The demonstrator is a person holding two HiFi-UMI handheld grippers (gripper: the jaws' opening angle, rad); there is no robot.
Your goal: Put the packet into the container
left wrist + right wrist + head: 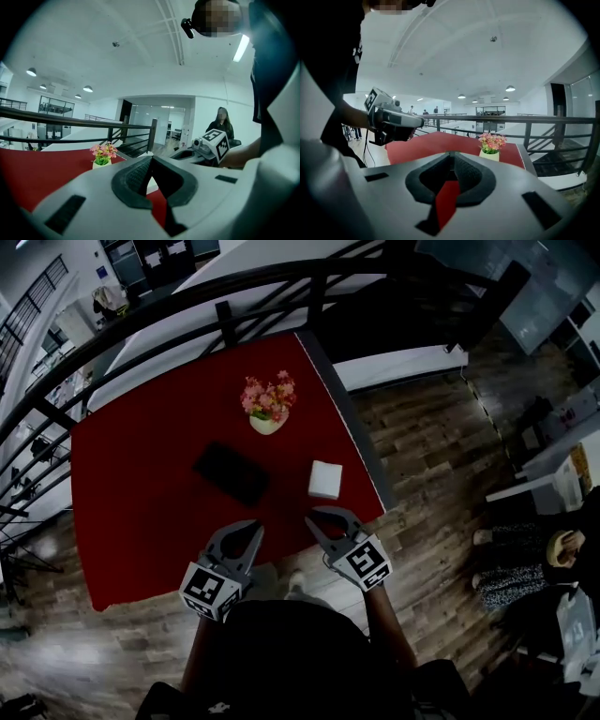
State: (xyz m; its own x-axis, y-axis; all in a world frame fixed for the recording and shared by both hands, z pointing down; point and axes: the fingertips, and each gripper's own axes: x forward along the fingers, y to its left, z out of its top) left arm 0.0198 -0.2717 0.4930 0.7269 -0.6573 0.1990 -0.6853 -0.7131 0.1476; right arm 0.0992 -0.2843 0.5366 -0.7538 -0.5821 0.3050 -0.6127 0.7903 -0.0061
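Both my tongs hover over the table's (131, 512) front edge, side by side and apart. Left gripper (255, 526): jaws together, nothing between them. Right gripper (311, 517): jaws together too, empty. The black packet (232, 472) lies flat near the middle of the red table top, just beyond my left jaws. The white container (325, 479) stands near the right edge, by the front right corner, apart from the packet. A flower pot (268, 407) sits farther back.
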